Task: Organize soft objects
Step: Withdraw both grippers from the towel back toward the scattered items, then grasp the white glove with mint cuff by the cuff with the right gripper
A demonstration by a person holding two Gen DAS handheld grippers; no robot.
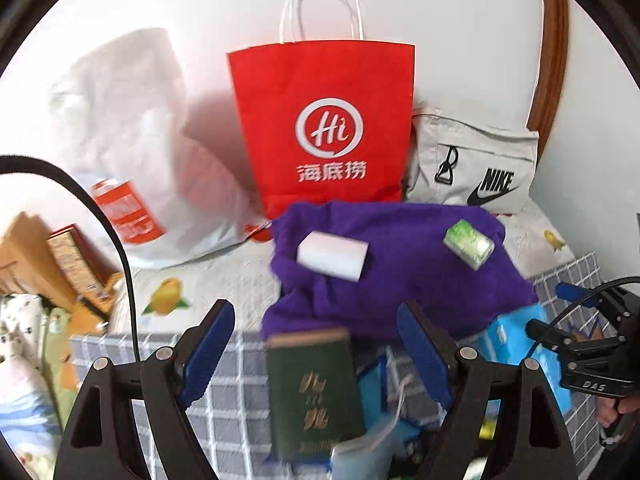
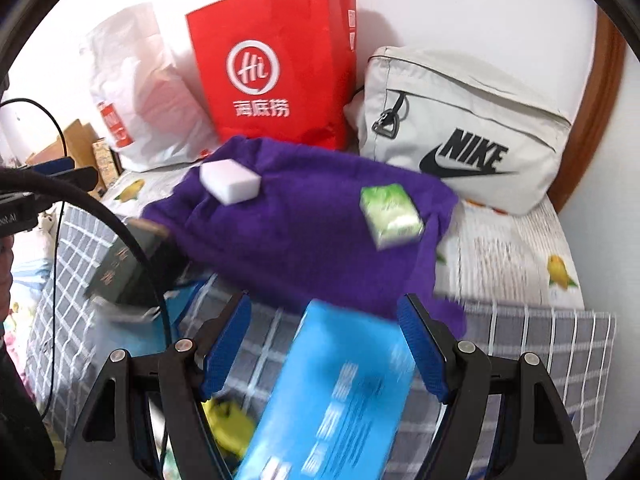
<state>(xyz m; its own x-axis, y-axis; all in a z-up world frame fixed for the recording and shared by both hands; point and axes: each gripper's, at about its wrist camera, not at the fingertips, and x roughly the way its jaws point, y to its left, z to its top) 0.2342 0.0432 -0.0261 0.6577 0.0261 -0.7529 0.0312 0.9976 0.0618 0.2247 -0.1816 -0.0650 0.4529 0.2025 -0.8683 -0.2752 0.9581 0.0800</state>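
Note:
A purple cloth (image 1: 404,276) (image 2: 304,232) lies crumpled on the bed. On it rest a white sponge block (image 1: 332,255) (image 2: 230,181) and a green tissue pack (image 1: 469,243) (image 2: 390,215). My left gripper (image 1: 316,344) is open above a green booklet (image 1: 314,392), with a face mask (image 1: 360,456) below. My right gripper (image 2: 324,340) is open over a light blue box (image 2: 340,396), near the cloth's front edge. It also shows at the right of the left wrist view (image 1: 588,344).
A red paper bag (image 1: 324,132) (image 2: 276,68) stands at the wall, with a white plastic bag (image 1: 136,148) (image 2: 140,96) to its left and a grey Nike bag (image 1: 476,164) (image 2: 464,132) to its right. A checked blanket (image 2: 540,344) covers the near bed. Boxes (image 1: 76,264) sit left.

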